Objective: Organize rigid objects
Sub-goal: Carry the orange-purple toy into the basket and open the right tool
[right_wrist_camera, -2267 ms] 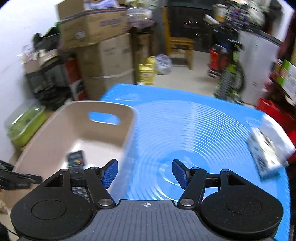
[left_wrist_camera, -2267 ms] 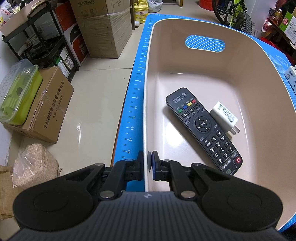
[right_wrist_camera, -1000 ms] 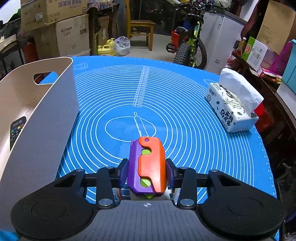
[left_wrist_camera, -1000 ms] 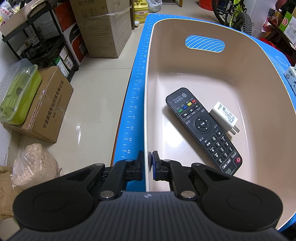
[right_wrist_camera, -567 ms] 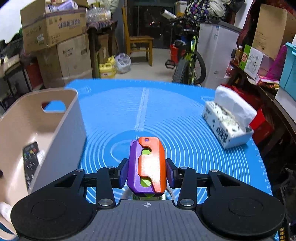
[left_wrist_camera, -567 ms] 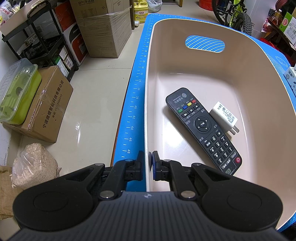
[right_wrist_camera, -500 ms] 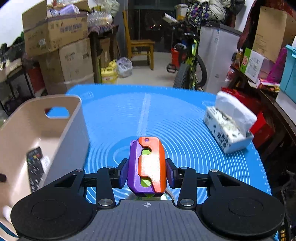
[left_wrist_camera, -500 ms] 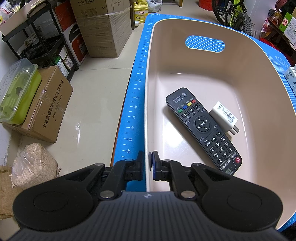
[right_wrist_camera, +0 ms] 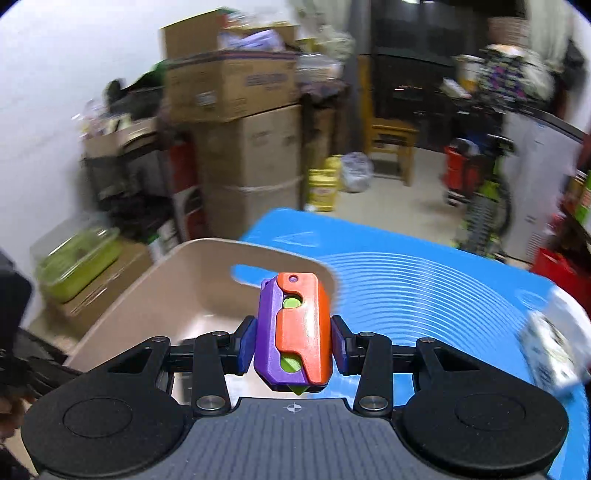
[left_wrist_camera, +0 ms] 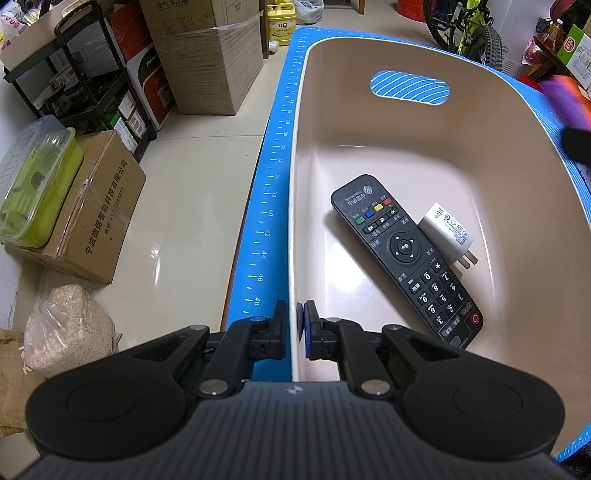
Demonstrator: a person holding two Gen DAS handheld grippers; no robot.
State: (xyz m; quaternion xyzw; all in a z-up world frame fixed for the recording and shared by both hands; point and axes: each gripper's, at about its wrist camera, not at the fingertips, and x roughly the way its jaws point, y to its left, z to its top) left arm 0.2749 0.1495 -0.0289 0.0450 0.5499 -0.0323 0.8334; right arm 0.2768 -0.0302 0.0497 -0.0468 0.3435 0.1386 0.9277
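My left gripper (left_wrist_camera: 295, 334) is shut on the near left rim of the beige bin (left_wrist_camera: 291, 206) on the blue mat (left_wrist_camera: 271, 177). In the bin lie a black remote (left_wrist_camera: 406, 254) and a white plug adapter (left_wrist_camera: 448, 232). My right gripper (right_wrist_camera: 293, 341) is shut on a purple and orange toy (right_wrist_camera: 295, 328) with green parts, held above the bin's (right_wrist_camera: 177, 291) right side. The toy's blurred purple edge (left_wrist_camera: 565, 99) and a dark gripper part show at the right of the left wrist view.
Cardboard boxes (left_wrist_camera: 207, 62), a green lidded container (left_wrist_camera: 33, 184) and a bag of grain (left_wrist_camera: 66, 332) stand on the floor left of the table. A tissue pack (right_wrist_camera: 554, 350) lies at the mat's right. A bicycle (left_wrist_camera: 465, 26) stands behind.
My right gripper has carried the toy left and up, from over the mat to above the bin. The left gripper has stayed clamped on the bin rim.
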